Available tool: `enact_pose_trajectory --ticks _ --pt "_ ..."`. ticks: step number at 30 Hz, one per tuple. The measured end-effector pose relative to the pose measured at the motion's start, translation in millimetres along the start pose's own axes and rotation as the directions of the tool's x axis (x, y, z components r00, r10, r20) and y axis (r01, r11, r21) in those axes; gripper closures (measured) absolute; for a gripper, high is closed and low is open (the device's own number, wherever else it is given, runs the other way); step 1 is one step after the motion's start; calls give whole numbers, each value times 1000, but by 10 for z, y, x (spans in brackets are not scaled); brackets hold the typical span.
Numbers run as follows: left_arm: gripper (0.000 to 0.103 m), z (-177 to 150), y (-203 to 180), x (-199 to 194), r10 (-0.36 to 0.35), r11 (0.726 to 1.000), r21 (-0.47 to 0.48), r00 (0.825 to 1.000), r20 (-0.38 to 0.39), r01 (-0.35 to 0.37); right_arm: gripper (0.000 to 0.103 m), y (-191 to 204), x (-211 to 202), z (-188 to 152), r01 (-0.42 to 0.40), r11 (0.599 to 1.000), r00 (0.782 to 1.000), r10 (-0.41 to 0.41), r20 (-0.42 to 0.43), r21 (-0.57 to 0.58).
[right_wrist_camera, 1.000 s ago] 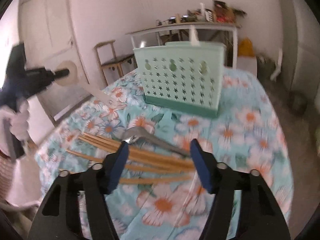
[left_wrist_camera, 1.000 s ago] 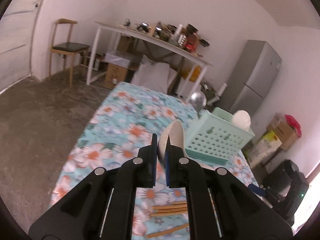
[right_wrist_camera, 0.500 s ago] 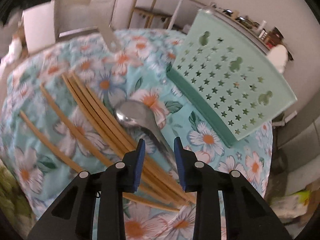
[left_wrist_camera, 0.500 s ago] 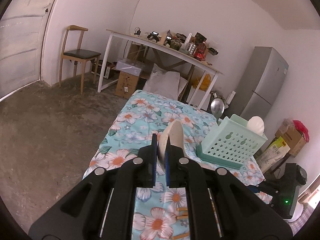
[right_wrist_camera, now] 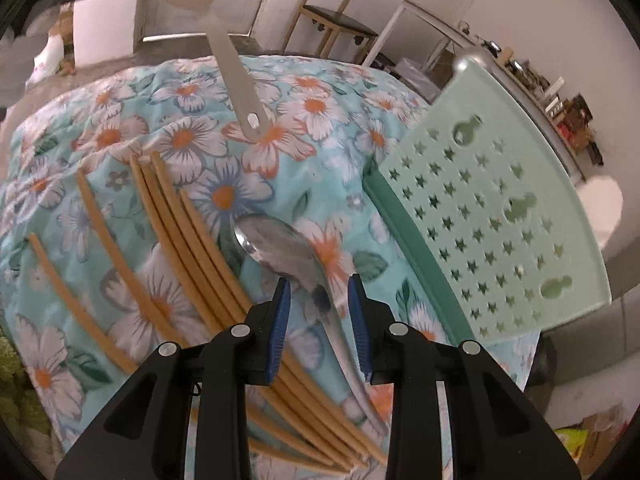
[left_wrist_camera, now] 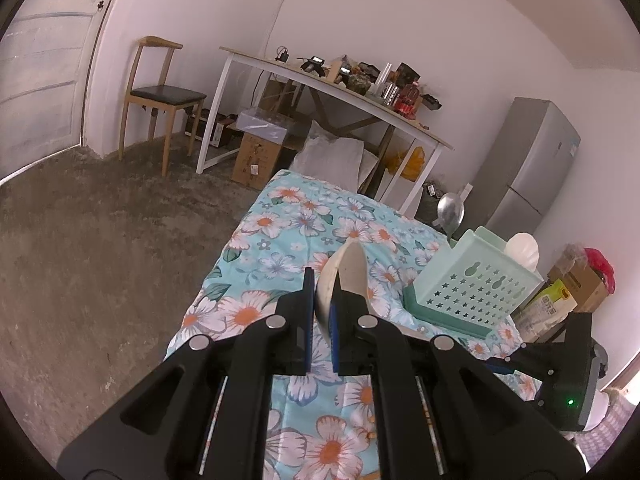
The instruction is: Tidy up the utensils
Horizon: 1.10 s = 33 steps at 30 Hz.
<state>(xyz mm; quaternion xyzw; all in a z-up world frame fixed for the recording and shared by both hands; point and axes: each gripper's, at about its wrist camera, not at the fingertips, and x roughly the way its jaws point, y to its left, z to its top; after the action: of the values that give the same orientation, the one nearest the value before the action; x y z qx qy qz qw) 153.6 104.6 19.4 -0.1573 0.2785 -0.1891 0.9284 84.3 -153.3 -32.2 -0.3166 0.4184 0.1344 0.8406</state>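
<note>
My left gripper [left_wrist_camera: 320,308] is shut on a white plastic spoon [left_wrist_camera: 348,270] and holds it above the floral tablecloth; the spoon's handle [right_wrist_camera: 236,72] hangs down in the right wrist view. A mint green perforated basket [left_wrist_camera: 476,284] stands to the right, with a metal spoon [left_wrist_camera: 450,210] and a white utensil [left_wrist_camera: 520,248] upright in it. My right gripper [right_wrist_camera: 320,312] is open, low over the table, its fingers on either side of a metal spoon [right_wrist_camera: 296,256] lying there. Several wooden chopsticks [right_wrist_camera: 192,236] lie left of that spoon. The basket [right_wrist_camera: 492,216] is close on the right.
The table is covered with a blue floral cloth [left_wrist_camera: 288,232]. Behind it are a white desk with clutter [left_wrist_camera: 340,80], a wooden chair [left_wrist_camera: 160,96], cardboard boxes [left_wrist_camera: 256,156] and a grey fridge [left_wrist_camera: 532,168]. Bare floor lies to the left.
My right gripper has dropped closer to the table and partly closed around the metal spoon. My left gripper has lifted and pulled back with the white spoon.
</note>
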Motion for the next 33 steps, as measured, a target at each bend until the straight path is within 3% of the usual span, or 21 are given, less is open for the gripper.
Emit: enact_pose_trajectory --ticks 7,11,17,27,33 --pt "97 -6 36 1 9 1000 -9 1000 -1 -9 75 159 48 158 9 998 999 -8 32 -55" --pt "97 9 43 -8 13 1000 -9 1000 7 -13 91 145 76 225 23 999 998 -22 55 -28" --pt "97 63 23 -67 25 1000 5 999 31 -25 93 19 -55 250 26 999 992 -30 123 32" --pt "97 263 -155 -364 5 999 41 990 141 -11 99 -275 -449 195 60 981 965 -105 242 186" --pt "97 469 -428 -558 -55 995 91 971 231 35 99 -457 -693 40 60 955 942 -150 300 291"
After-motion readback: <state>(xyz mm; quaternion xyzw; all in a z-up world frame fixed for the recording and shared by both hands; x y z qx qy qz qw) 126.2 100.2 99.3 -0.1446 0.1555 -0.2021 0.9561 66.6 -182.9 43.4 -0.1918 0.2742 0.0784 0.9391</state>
